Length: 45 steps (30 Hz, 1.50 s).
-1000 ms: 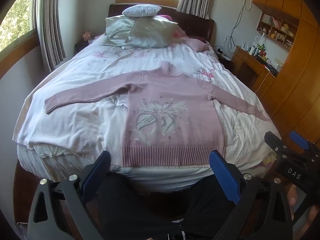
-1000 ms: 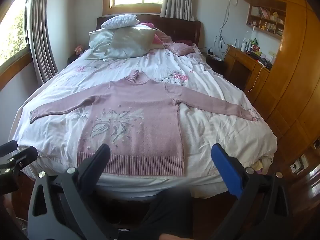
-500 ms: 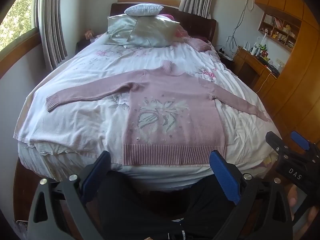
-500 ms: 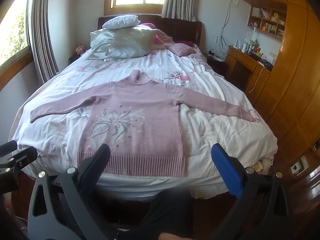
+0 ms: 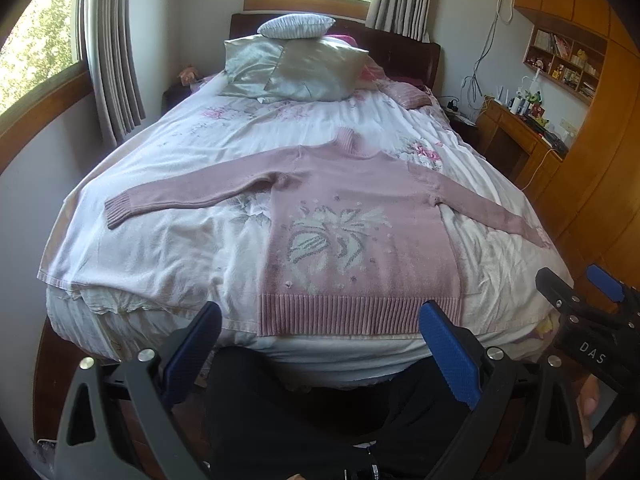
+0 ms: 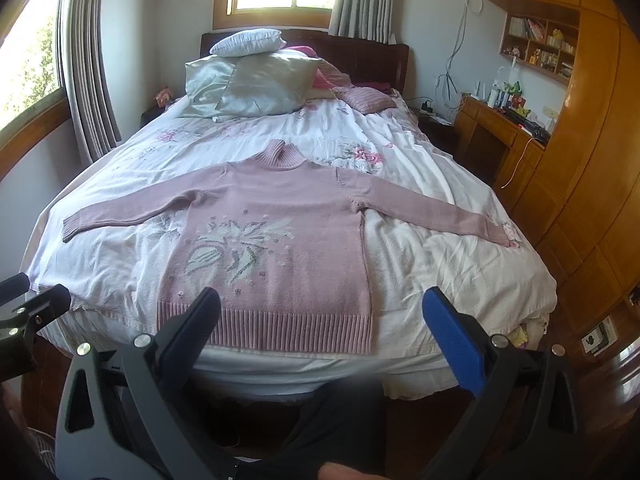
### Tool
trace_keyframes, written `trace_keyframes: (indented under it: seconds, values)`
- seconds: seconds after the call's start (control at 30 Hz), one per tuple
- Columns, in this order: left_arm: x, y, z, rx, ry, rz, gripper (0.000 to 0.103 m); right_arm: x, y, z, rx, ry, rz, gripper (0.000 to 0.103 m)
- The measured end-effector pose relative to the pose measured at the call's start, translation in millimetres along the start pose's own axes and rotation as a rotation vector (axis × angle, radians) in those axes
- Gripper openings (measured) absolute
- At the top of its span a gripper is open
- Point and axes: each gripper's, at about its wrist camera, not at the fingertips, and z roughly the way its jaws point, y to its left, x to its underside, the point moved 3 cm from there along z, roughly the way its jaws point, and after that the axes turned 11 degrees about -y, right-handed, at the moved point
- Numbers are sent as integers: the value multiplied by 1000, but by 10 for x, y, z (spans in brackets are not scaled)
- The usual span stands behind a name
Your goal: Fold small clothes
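Sweater (image 5: 356,240): flat on bed (image 5: 160,248), front up, sleeves spread, hem at near edge.
Left gripper (image 5: 320,344): jaws wide, empty, short of hem.
Right gripper (image 6: 320,332): jaws wide, empty, over hem.

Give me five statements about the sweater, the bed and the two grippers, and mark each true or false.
1. The sweater lies flat with both sleeves spread out. True.
2. The left gripper is shut on the hem. False: it is open, short of the bed, holding nothing.
3. The sweater's collar points toward the pillows. True.
4. The sweater is already folded in half. False: it is fully unfolded.
5. The right gripper is open and empty. True.
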Motion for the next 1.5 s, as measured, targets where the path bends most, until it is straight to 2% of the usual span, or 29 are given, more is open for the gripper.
trace_keyframes:
  seconds: [0.93,1.27,1.5]
  values:
    - [-26,20,17,-8,-1,-2,99,-47,22,23,7,1,-8,100]
    - [-14,20,16,-10,-3,4,99,-27,-85,65,10,-18,-6,100]
    - [5,11,13,-10,0,5,99,-21,6,-19,16,-20,-10,101]
